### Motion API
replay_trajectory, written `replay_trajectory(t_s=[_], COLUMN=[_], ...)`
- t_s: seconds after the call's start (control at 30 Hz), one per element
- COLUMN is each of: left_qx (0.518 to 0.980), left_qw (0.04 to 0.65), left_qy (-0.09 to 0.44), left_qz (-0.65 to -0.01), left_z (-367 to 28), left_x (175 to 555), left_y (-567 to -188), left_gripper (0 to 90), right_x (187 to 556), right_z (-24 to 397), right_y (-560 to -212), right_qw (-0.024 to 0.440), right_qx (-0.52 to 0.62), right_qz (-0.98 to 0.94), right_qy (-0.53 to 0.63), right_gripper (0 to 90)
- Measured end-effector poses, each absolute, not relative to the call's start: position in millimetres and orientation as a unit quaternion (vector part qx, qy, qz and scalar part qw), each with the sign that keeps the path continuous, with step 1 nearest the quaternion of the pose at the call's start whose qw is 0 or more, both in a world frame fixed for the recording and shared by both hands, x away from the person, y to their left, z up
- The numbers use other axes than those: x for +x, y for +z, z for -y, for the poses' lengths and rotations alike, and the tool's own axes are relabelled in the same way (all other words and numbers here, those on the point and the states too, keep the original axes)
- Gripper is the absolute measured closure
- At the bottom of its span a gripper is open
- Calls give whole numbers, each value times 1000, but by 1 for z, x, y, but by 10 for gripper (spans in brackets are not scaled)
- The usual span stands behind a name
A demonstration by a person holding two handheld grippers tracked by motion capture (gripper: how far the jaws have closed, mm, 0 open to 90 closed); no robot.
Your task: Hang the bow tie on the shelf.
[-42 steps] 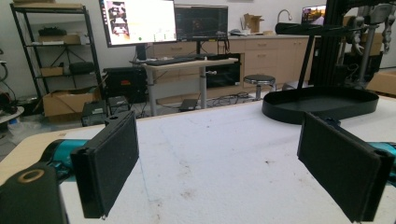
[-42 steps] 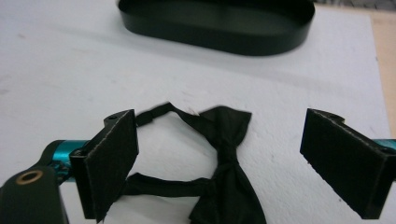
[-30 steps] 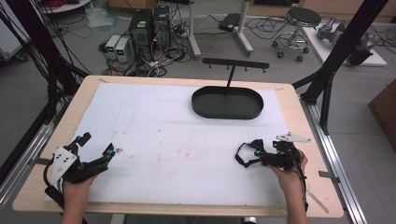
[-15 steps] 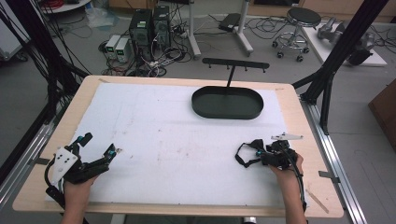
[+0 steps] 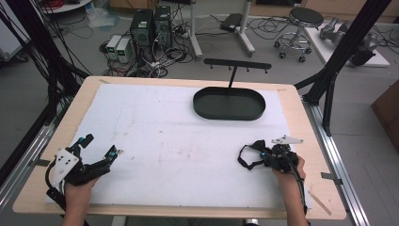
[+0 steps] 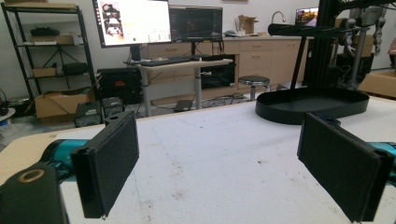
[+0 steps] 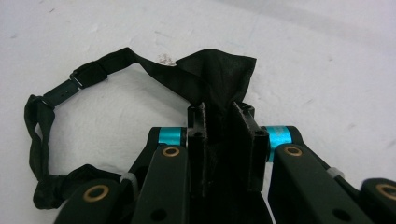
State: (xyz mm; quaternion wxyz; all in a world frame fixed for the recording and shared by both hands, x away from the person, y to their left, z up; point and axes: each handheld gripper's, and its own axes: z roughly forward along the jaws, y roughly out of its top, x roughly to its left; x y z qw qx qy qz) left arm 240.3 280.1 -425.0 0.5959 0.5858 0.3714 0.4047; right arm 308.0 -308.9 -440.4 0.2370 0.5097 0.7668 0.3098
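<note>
The counter is a pale wooden top covered almost to its edges by a white sheet marked with faint stains. Toward the far side of the sheet sits a black oval tray, and a thin black post rises from its back edge to a crossbar with small pegs.

At the near left corner, the left hand-held gripper rests low over the sheet in the person's left hand. Its jaws stand wide apart, released, with bare sheet between them; in the left gripper view its two black pads frame the tray farther off.

Near the right edge of the sheet, well apart from the tray, the right hand-held gripper is held by the right hand. Its jaws are clenched on a piece of black fabric, pinched between the pads. A black strap with a small buckle runs from the fabric in a loop lying flat on the sheet, ending in a knotted bunch beside the gripper.
</note>
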Motion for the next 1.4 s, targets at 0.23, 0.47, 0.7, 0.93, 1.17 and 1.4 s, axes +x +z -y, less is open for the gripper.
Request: replay_trajectory(t_s=[0.23, 0.47, 0.7, 0.93, 1.17, 1.4], left_qx=[585, 584, 581, 579, 576, 573], left_qw=[595, 594, 596, 598, 599, 598], left_qy=[406, 407, 409, 409, 407, 411], left_qz=[-372, -373, -373, -373, -379, -382], left_z=[-281, -281, -283, -283, -288, -291], left_x=[240, 240, 239, 240, 241, 242], left_y=[-426, -427, -427, -429, -432, -435], left_gripper=[132, 133, 133, 134, 134, 134], right_x=[296, 284, 283, 299, 327, 360], right_z=[307, 301, 295, 293, 291, 292], right_y=[-425, -401, -380, -345, -322, -310], right_qw=[315, 385, 442, 496, 516, 533], right_qx=[477, 449, 422, 402, 402, 404], right_qz=[-746, -702, -668, -618, -588, -565], right_qy=[342, 396, 424, 459, 476, 483], right_gripper=[763, 761, 762, 762, 762, 762])
